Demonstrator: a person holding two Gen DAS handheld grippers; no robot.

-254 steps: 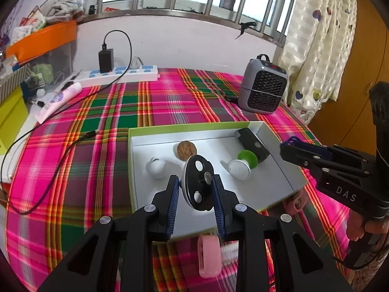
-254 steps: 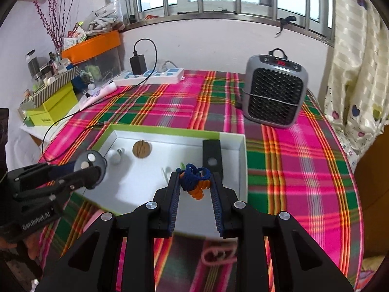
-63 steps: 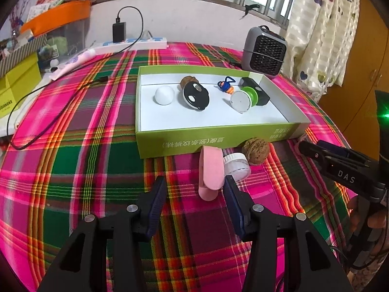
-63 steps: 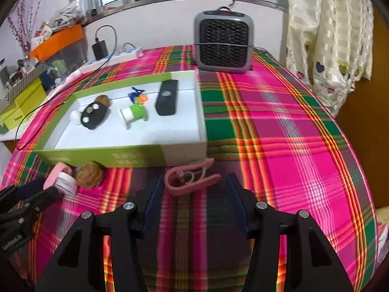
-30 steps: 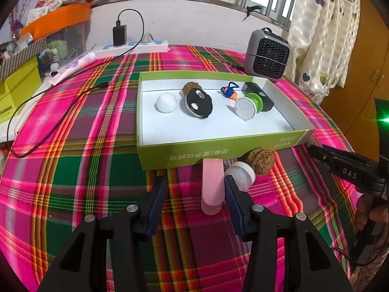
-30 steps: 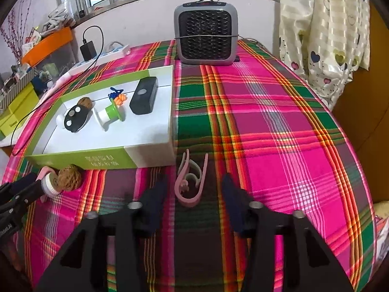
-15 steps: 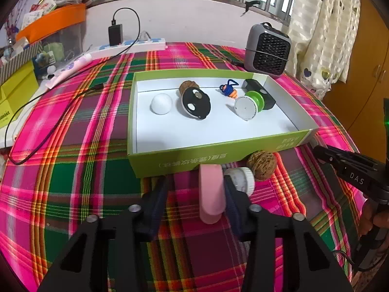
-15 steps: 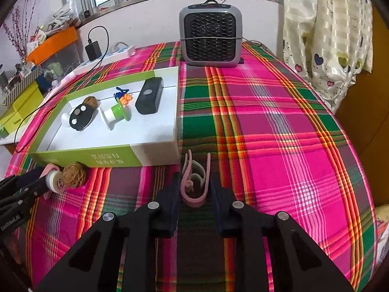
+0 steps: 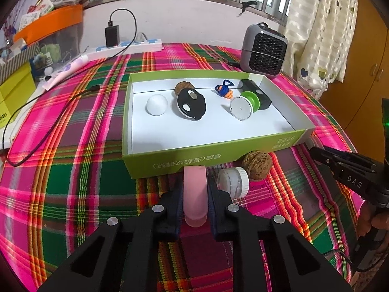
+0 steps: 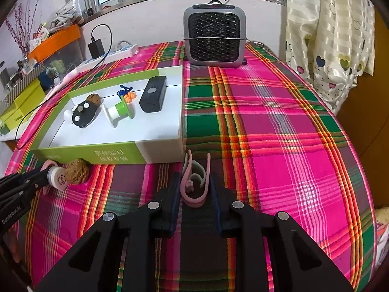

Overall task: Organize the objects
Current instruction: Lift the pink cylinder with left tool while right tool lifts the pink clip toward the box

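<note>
My left gripper (image 9: 195,189) is shut on a pink bottle (image 9: 195,194) that lies on the plaid cloth just in front of the green box (image 9: 206,160). A white cap (image 9: 233,181) and a walnut (image 9: 257,165) rest right of the bottle. My right gripper (image 10: 194,185) is shut on a pink clip (image 10: 195,182) near the box's right corner. Inside the box lie a white ball (image 9: 157,104), a second walnut (image 9: 184,87), a black disc (image 9: 191,105), a blue-orange toy (image 9: 225,90), a green-white spool (image 9: 244,104) and a black block (image 9: 255,92).
A grey heater (image 10: 214,41) stands at the back of the table. A power strip (image 9: 128,46) with a charger and a black cable (image 9: 56,121) lie at the back left. Yellow and orange boxes (image 9: 14,85) crowd the left edge. Curtain (image 10: 325,31) hangs right.
Both grippers have closed: the left's fingers came in onto the pink bottle, the right's onto the pink clip. Neither hand has shifted place over the last second.
</note>
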